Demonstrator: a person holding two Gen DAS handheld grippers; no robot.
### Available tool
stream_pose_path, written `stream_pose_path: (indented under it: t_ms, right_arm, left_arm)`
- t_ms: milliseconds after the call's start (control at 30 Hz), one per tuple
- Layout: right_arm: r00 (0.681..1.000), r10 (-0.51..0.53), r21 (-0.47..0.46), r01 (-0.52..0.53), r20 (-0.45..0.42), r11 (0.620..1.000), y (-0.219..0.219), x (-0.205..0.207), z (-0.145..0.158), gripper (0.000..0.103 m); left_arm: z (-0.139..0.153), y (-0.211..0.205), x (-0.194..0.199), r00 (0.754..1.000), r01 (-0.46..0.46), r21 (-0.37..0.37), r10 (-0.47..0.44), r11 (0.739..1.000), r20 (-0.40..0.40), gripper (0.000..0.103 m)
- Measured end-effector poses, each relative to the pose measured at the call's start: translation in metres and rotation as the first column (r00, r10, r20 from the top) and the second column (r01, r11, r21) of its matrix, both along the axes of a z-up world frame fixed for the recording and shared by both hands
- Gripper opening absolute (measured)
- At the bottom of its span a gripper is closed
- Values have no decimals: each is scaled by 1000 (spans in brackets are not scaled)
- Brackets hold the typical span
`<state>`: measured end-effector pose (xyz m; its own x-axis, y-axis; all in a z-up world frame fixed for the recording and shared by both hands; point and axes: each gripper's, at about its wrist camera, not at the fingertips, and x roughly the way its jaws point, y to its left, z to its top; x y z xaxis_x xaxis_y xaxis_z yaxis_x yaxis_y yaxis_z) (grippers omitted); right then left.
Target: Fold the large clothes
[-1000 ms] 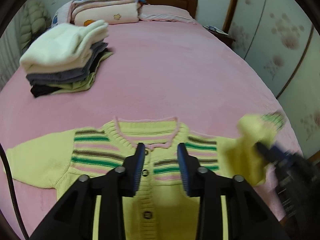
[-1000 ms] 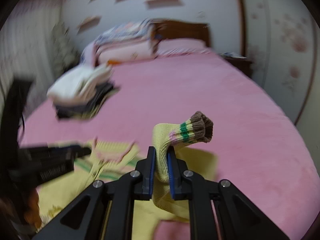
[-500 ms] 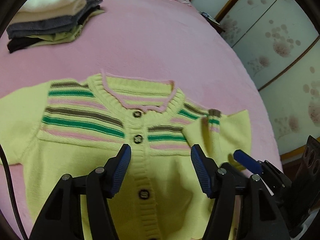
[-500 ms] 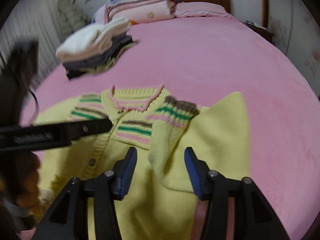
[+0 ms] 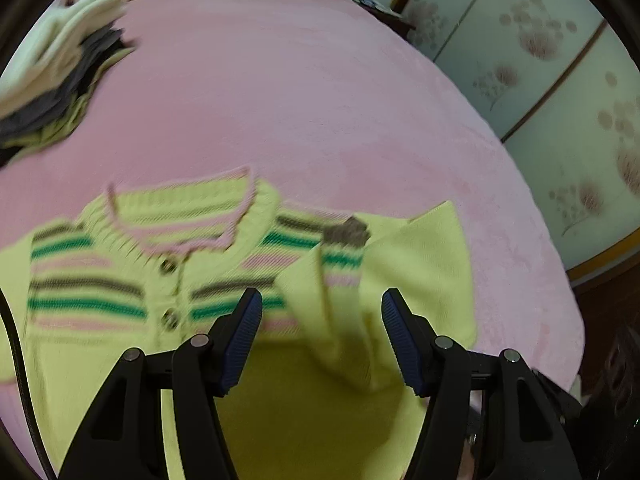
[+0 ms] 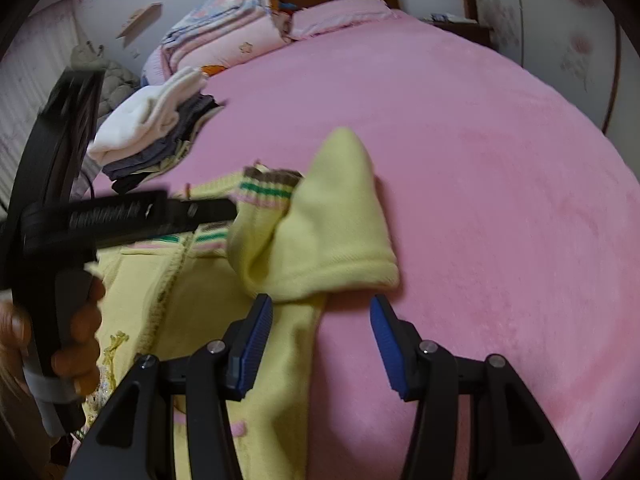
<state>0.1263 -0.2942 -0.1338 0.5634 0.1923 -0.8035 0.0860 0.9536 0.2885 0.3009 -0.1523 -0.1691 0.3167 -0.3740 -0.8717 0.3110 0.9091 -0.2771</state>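
Left gripper: our jaws stand wide apart, nothing between the blue pads.
Right gripper: our jaws also spread wide, empty.
Left hand: our fingers wrap the black handle of the left gripper, seen from the right wrist.

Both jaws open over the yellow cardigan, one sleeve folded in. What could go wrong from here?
1. The folded sleeve lies bunched with its striped cuff kinked, so it may flop back off the cardigan.
2. The right gripper straddles the cardigan's edge; closing may catch the pink bedspread too.
3. The left gripper hovers above the sleeve and may drag it.
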Motion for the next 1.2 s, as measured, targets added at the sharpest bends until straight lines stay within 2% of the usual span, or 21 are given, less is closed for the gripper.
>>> stream_pose_path:
  t_ms: [167, 200, 233, 300, 367, 533, 700, 833, 900, 933, 967, 1000, 1067, 1200]
  right_arm:
    - [999, -35, 24, 36, -18, 999, -13, 1, -6, 51]
    - [999, -39, 24, 40, -20, 999, -14, 1, -8, 51]
    - [999, -44, 26, 45, -26, 999, -16, 2, -10, 51]
    - [998, -51, 35, 52, -41, 998, -20, 2, -14, 51]
    - [997, -56, 47, 58, -57, 997, -23, 3, -18, 51]
    - [996, -44, 68, 49, -73, 997, -21, 10, -23, 51]
    - [995, -38, 89, 46, -89, 995, -17, 31, -24, 51]
    - [996, -39, 111, 47, -77, 993, -12, 46, -24, 51]
    - [998, -21, 102, 28, -62, 994, -5, 47, -23, 51]
    - [998, -1, 81, 5, -57, 997, 1, 52, -22, 45]
    - [999, 15, 59, -12, -45, 998, 7, 53, -21, 24]
    - [999, 33, 36, -32, -39, 999, 13, 53, -19, 21]
    - [999, 46, -47, -47, -26, 998, 22, 51, -15, 20]
    - [998, 63, -137, -67, -29, 988, 31, 47, -14, 20]
  left_arm:
    - [-8, -28, 21, 999, 49, 82, -47, 995, -18, 58]
    - [-11, -35, 24, 998, 67, 112, -65, 991, -22, 38]
    - [-15, -40, 26, 996, 87, 126, -83, 988, -32, 8]
    - [-17, -43, 30, 995, 91, 123, -86, 988, -46, 7]
    - [-8, -38, 27, 997, 79, 96, -79, 992, -1, 6]
    - [43, -5, 23, 990, 14, 33, -18, 999, 140, 6]
    - [96, 47, 25, 962, -80, -77, 98, 994, 256, 6]
    - [119, 89, 31, 936, -126, -144, 165, 982, 312, 6]
    - [120, 101, 37, 930, -142, -145, 182, 979, 319, 6]
    - [118, 108, 37, 927, -148, -151, 190, 977, 324, 6]
    - [115, 114, 31, 925, -152, -153, 195, 976, 327, 6]
    - [111, 119, 29, 922, -157, -150, 200, 976, 332, 6]
    - [98, 125, 17, 919, -164, -143, 204, 976, 339, 6]
    - [49, 150, 5, 928, -203, -128, 233, 971, 290, 7]
